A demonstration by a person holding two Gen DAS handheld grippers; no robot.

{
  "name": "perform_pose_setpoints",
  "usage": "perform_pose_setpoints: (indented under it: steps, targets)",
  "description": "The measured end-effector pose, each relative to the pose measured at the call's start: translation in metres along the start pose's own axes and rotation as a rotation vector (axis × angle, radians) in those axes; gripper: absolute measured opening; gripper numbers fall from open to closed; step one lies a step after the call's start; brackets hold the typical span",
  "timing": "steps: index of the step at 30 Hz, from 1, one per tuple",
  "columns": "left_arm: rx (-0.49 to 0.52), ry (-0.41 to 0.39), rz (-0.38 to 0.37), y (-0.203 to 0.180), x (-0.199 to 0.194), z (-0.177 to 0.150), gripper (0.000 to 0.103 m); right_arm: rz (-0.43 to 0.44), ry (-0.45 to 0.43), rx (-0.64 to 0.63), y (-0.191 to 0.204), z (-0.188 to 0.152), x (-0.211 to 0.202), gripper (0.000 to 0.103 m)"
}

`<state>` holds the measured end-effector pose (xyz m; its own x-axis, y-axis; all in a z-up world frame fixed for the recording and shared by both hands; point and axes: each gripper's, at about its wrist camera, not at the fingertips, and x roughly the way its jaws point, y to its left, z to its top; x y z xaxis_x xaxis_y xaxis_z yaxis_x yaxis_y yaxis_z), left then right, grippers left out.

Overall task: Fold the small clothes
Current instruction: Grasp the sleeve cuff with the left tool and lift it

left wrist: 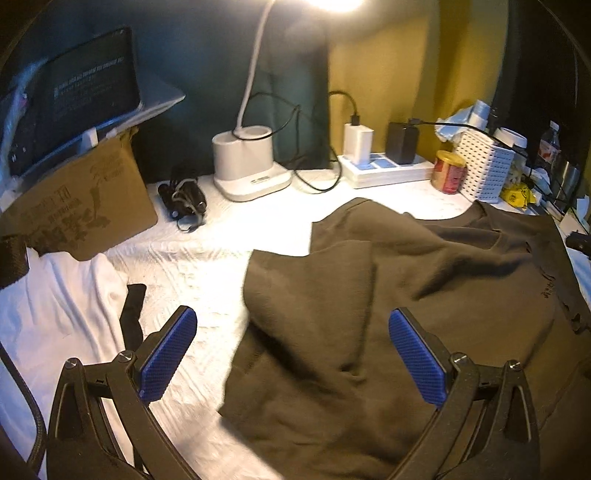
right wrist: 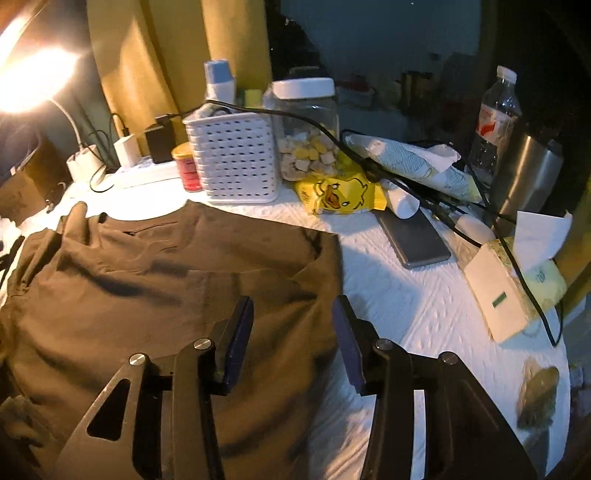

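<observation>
Nothing here can truly be read. The screen (left wrist: 74,99) at upper left shows pale lines of text — too blurred to make out — and the cardboard box (left wrist: 81,206) below it carries dark printing (likewise illegible).

A single warm source, the desk lamp (left wrist: 334,3), supplies nearly all the light; its head burns out to white glare in both views, at the top edge in the left wrist view and at the upper left corner in the right wrist view. The white tabletop (left wrist: 258,221) below the lamp is overexposed. Away from the lamp the background falls to near black. Soft dark shadows lie across the brown garment (right wrist: 166,280). Motion blur softens fabric edges. Fisheye curvature bends both frames, with dark vignetting at the corners.
</observation>
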<state>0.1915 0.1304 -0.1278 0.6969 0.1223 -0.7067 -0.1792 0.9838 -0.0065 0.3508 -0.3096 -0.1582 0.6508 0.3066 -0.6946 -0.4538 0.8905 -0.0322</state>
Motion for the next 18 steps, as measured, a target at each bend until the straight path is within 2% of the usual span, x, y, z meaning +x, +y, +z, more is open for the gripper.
perform_pose_setpoints:
  steps: [6, 9, 11, 13, 15, 17, 18]
  targets:
    - [-0.02, 0.038, -0.085, 0.026, 0.025, 0.005, 0.092, -0.008, -0.013, 0.032, 0.017, -0.011, -0.027, 0.047]
    - [-0.035, 0.072, -0.121, 0.034, 0.039, 0.005, 0.08, -0.012, -0.014, 0.054, 0.022, -0.019, -0.037, 0.047]
    - [-0.052, 0.108, -0.162, 0.039, 0.049, 0.005, 0.06, -0.014, -0.01, 0.069, 0.024, -0.025, -0.041, 0.047]
    - [-0.052, 0.122, -0.203, 0.039, 0.054, 0.002, 0.051, -0.017, -0.008, 0.079, 0.027, -0.029, -0.045, 0.047]
    - [-0.033, 0.123, -0.233, 0.036, 0.053, 0.001, 0.035, -0.018, -0.008, 0.083, 0.029, -0.03, -0.048, 0.047]
    - [-0.018, 0.127, -0.251, 0.031, 0.053, -0.001, 0.011, -0.015, -0.01, 0.085, 0.032, -0.031, -0.051, 0.047]
    - [-0.018, 0.126, -0.255, 0.03, 0.052, -0.002, 0.01, -0.012, -0.012, 0.085, 0.032, -0.031, -0.052, 0.047]
